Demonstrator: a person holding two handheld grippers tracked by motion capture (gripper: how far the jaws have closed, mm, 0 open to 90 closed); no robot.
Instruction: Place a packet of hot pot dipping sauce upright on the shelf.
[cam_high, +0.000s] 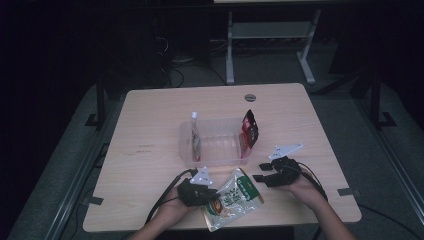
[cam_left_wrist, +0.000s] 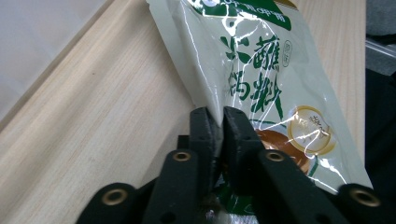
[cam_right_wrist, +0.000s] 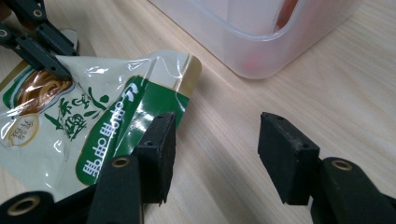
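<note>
My left gripper (cam_left_wrist: 215, 122) clamped on edge of green-and-white snack pouch (cam_high: 233, 198); pouch lies flat on wooden table (cam_high: 145, 150), near front edge, just in front of clear plastic bin (cam_high: 186, 145). My right gripper (cam_right_wrist: 212, 156) jaws apart, empty, beside pouch's top corner.

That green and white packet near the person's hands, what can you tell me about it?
The packet is a flat, glossy plastic pouch, creamy white with a dark green band at one end, green characters and a picture of brown food. It lies slanted on the wooden table, just in front of the clear plastic tub. The left gripper is shut on its side edge, lifting a crease there. The right gripper stands open beside its green end.
</note>
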